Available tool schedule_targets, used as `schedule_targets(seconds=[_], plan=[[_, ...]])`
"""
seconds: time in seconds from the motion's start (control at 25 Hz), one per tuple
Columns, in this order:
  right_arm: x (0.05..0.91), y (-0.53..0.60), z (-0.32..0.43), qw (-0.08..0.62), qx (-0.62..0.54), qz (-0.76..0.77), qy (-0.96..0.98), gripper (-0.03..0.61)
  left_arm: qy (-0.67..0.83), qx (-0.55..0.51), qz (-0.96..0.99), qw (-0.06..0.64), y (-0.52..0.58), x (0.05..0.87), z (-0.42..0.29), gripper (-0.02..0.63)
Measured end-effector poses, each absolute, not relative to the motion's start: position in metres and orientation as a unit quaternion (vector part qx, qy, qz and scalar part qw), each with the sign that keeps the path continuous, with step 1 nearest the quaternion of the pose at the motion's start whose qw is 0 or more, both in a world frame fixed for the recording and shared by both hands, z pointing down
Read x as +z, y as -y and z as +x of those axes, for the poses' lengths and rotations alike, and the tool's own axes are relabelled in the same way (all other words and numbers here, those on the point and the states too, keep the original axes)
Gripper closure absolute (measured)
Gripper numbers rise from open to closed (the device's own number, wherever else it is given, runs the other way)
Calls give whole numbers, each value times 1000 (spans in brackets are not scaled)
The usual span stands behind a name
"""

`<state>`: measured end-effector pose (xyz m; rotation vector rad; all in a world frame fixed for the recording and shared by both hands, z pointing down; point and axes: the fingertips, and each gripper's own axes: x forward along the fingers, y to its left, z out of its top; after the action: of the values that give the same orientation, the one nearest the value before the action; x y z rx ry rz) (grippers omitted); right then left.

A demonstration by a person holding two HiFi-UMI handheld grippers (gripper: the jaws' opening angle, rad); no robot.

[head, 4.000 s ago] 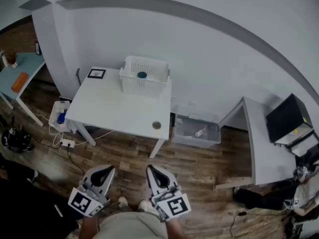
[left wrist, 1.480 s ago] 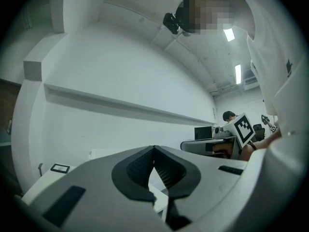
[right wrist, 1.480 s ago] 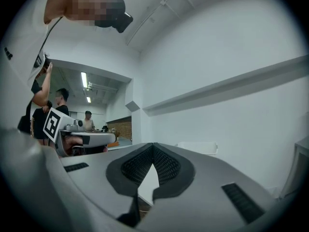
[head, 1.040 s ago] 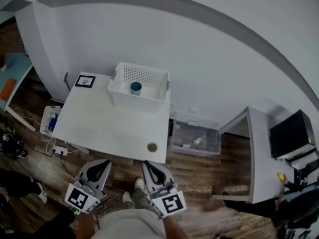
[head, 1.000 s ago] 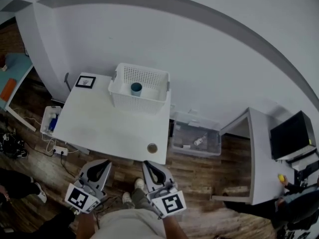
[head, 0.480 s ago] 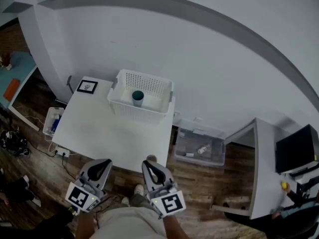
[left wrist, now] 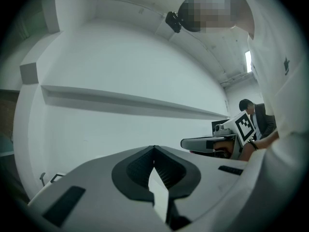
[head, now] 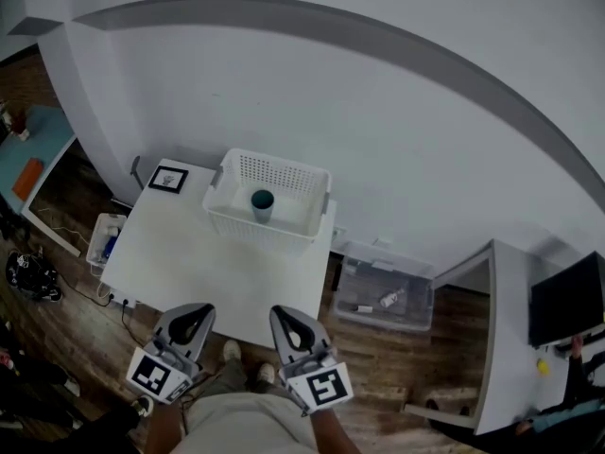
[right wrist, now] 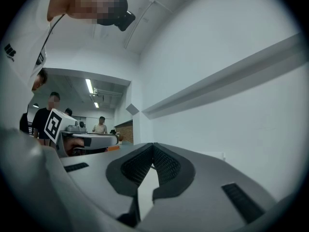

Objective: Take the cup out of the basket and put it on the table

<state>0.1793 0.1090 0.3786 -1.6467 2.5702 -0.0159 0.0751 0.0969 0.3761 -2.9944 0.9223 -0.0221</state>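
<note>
The grey left gripper [head: 193, 308] and right gripper [head: 282, 311] have dark ribbed pads [left wrist: 137, 170] and black-and-white marker cubes [head: 154, 376]; the shirt [left wrist: 284, 88] is white.

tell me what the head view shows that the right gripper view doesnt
Only the head view: the teal cup standing in the white basket on the white table, and a clear bin on the floor beside it.
Only the right gripper view: people in a far room under ceiling lights, and a close look at the right tongs, jaws together with nothing between.
Both: the right tongs, the left tongs, and the white wall with its grey band.
</note>
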Motion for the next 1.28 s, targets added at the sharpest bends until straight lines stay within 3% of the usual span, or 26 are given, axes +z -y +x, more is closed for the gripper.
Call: schedule_targets(seconds=[0.76,1.28], plan=[[381,4,169,67,0,-580,-812,569,-238,-6,-971,-9,32,387,75,612],[390,69,162,23,0,-642,-767,569,-192,4,-981,-36,102,395,70,612]])
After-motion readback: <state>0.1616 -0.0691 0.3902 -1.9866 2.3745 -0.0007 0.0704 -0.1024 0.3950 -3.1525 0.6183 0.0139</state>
